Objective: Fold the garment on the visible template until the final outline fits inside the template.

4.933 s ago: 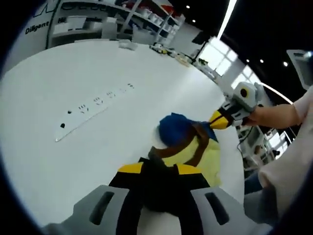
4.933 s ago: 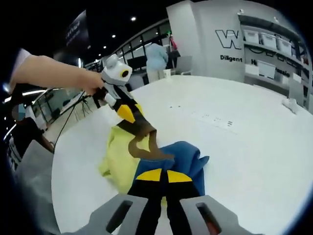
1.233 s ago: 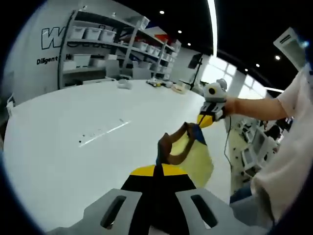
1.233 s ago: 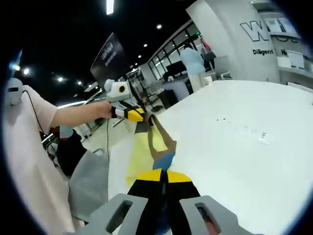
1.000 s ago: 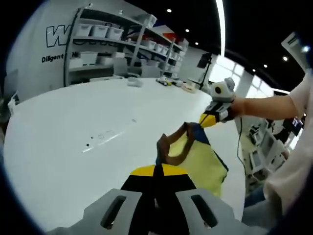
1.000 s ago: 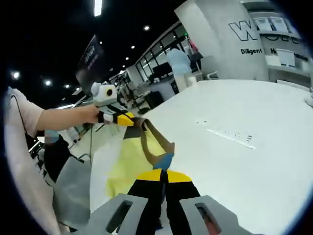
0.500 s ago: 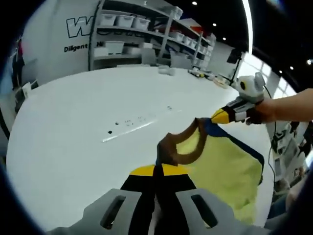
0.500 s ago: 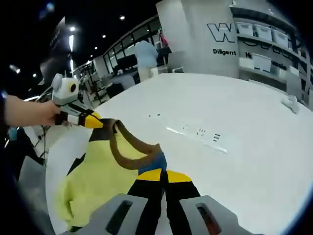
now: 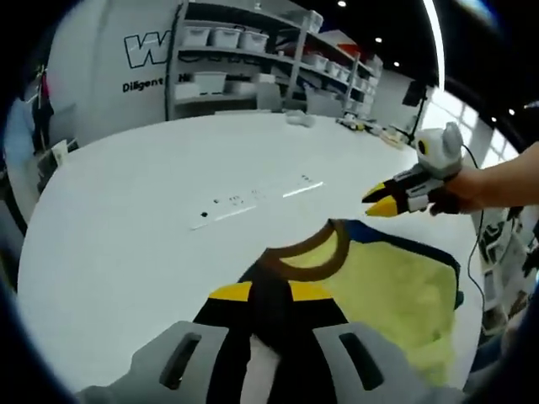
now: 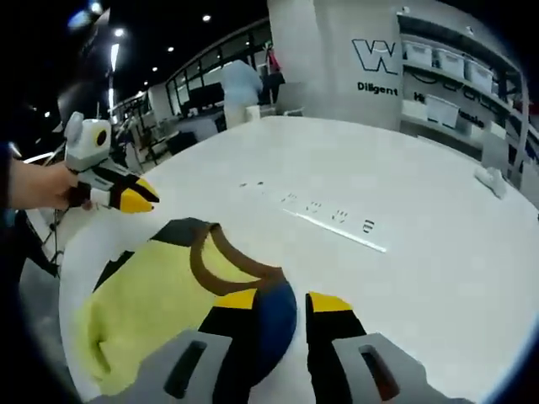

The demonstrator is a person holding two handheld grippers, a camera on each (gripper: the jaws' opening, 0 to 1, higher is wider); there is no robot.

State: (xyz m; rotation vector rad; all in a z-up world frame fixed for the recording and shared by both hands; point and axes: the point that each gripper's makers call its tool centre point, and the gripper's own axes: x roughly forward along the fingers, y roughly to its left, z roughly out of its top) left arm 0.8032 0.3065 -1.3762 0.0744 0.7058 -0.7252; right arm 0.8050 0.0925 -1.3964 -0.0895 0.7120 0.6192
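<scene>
A yellow garment (image 9: 383, 282) with a brown collar (image 9: 307, 252) and blue trim lies spread on the round white table (image 9: 126, 219). My left gripper (image 9: 269, 295) stands open just short of the collar, holding nothing. My right gripper (image 9: 375, 202), held by a hand, hovers beside the garment's far edge, apart from it. In the right gripper view the garment (image 10: 156, 295) lies at lower left, and the right gripper (image 10: 282, 301) is open over a blue part of it. The left gripper (image 10: 139, 196) hangs clear of the fabric. A white strip with dark marks (image 10: 333, 223) lies beyond.
The marked strip (image 9: 253, 200) lies mid-table. A small white object (image 9: 299, 118) rests near the table's far edge. Shelving with bins (image 9: 244, 50) lines the back wall. A person (image 10: 240, 88) stands far off past the table. The table's rim runs close behind the garment.
The garment hung stretched between both shut grippers half a second ago. It now lies on the table, and both grippers have opened and let go of it.
</scene>
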